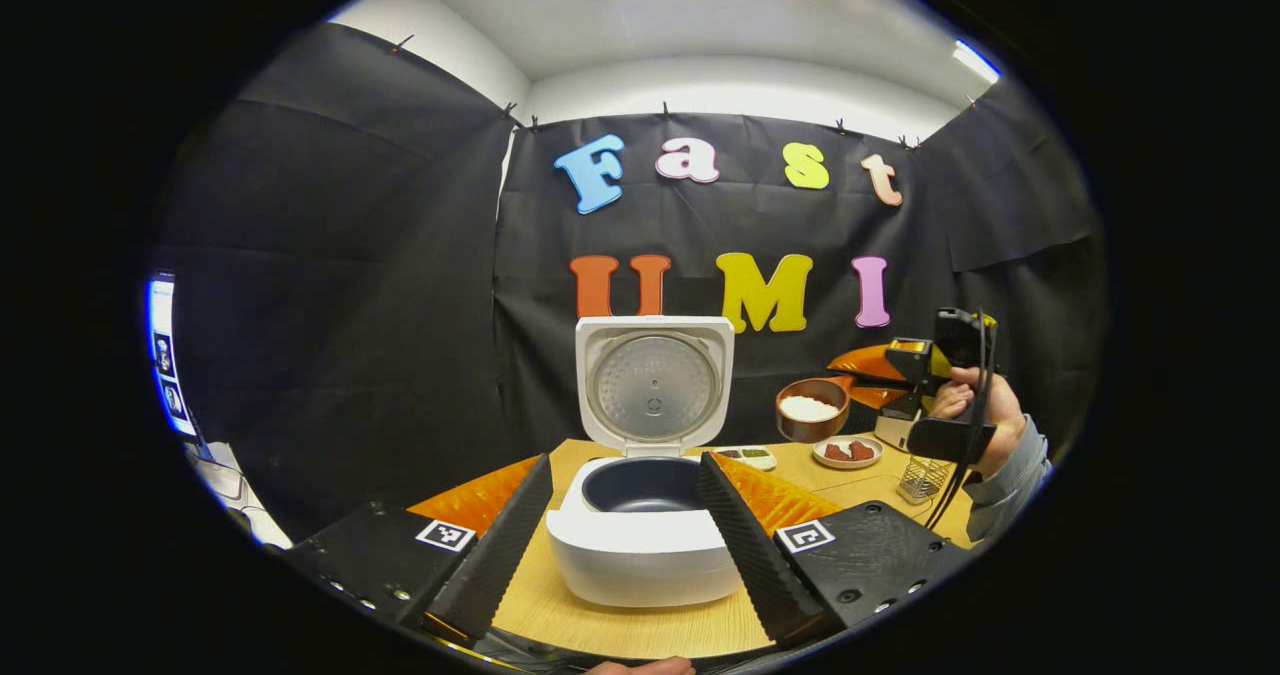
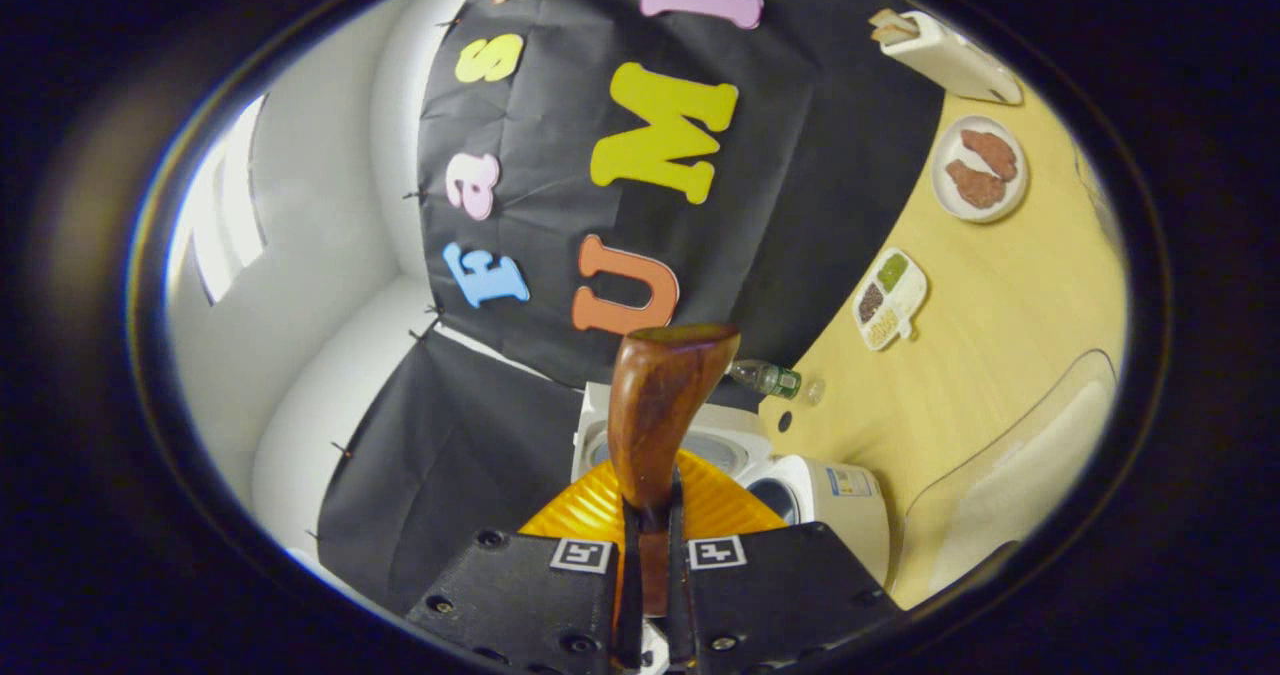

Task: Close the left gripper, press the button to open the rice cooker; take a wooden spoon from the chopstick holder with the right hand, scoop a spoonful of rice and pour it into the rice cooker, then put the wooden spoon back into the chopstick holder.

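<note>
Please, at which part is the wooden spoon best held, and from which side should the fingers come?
Probably the narrow shaft, as the right gripper holds the wooden spoon now: one of the fingers on each side, the spoon lying along them. The shaft is slim enough to clamp; the wider end stands free ahead.

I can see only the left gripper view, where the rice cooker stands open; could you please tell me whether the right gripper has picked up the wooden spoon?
Observer: Yes. In the right gripper view, the right gripper has its fingers shut on the wooden spoon, which sticks out forward.
Operator: Thank you. Is anything lying near the rice cooker that I might be missing?
Observer: A plastic bottle lies on its side on the table, close to the rice cooker.
</note>
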Motion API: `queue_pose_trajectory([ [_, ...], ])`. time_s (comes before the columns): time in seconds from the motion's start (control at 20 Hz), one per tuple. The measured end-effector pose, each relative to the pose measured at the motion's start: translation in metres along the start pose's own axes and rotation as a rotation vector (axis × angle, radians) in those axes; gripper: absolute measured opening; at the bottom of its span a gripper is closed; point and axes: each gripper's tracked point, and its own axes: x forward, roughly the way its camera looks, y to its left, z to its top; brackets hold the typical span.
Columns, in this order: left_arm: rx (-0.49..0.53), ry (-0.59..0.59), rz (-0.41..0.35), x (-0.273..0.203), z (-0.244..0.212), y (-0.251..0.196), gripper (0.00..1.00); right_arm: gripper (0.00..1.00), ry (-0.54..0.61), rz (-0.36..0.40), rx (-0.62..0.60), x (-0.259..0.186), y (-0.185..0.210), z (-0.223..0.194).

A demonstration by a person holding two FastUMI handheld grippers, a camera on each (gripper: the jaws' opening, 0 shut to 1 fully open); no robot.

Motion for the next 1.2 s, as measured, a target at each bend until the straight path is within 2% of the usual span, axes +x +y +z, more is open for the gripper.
queue_pose_trajectory([
  [0.1, -0.004, 0.002, 0.004, -0.005, 0.003, 0.006, 0.94, 0.14, 0.024, -0.029, -0.117, 0.026, 0.006, -0.014],
  [0.3, 0.004, 0.013, 0.023, -0.011, -0.002, 0.018, 0.94, 0.15, 0.1, -0.105, -0.425, 0.079, 0.001, -0.053],
  [0.4, -0.003, 0.016, 0.032, -0.012, -0.001, 0.024, 0.94, 0.15, 0.108, -0.15, -0.54, 0.101, -0.011, -0.066],
  [0.5, -0.011, 0.028, 0.033, -0.012, -0.006, 0.027, 0.94, 0.15, 0.142, -0.183, -0.601, 0.114, -0.021, -0.083],
  [0.7, -0.007, 0.059, 0.046, -0.017, -0.01, 0.031, 0.94, 0.15, 0.193, -0.2, -0.696, 0.128, -0.031, -0.098],
  [0.9, 0.002, 0.046, 0.047, -0.021, -0.006, 0.036, 0.94, 0.15, 0.203, -0.207, -0.748, 0.13, -0.036, -0.103],
  [1.2, 0.003, 0.064, 0.052, -0.018, -0.014, 0.037, 0.94, 0.15, 0.224, -0.238, -0.891, 0.133, -0.047, -0.104],
])
